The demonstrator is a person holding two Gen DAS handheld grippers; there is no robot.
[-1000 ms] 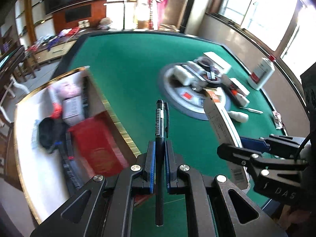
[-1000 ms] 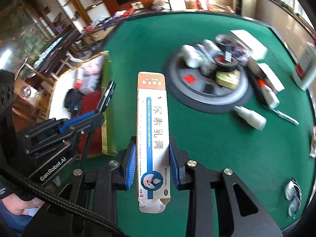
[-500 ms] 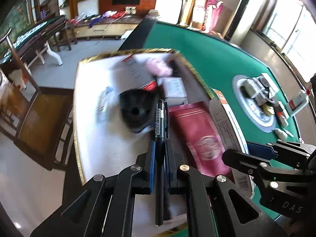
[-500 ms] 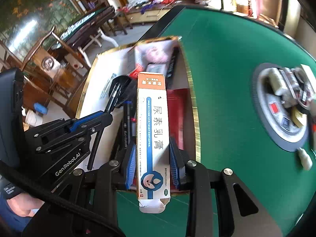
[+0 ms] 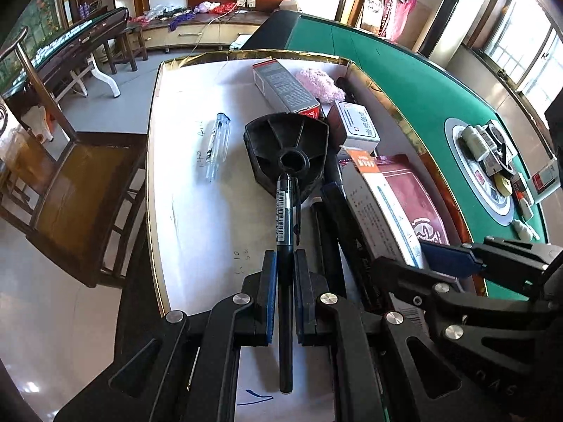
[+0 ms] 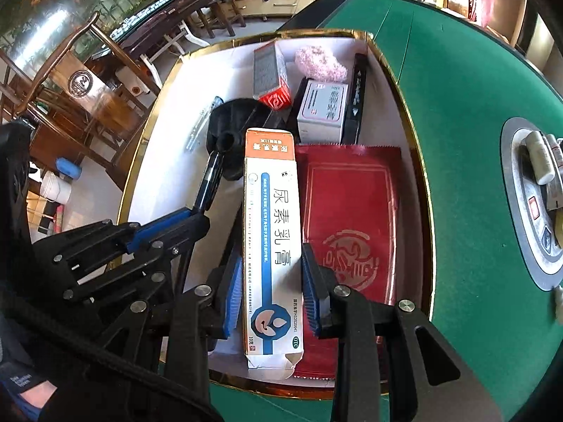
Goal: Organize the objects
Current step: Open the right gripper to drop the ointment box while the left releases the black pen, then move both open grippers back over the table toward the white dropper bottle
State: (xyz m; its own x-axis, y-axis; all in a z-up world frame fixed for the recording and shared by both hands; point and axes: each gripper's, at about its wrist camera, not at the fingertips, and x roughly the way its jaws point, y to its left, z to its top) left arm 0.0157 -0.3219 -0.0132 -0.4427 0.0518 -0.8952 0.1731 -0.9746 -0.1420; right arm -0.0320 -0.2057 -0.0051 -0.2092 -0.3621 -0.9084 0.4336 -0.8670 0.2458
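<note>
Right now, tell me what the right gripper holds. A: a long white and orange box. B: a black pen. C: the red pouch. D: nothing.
A: the right gripper is shut on the long white and orange box, its blue pads pressed on both sides, above the red pouch in the tray; the pen is in the left gripper.

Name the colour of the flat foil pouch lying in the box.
Dark red with a gold emblem, clearest in the right wrist view.

Both grippers have swung from over the green table (image 5: 404, 81) to above the gold-rimmed box (image 6: 155, 112).
</note>
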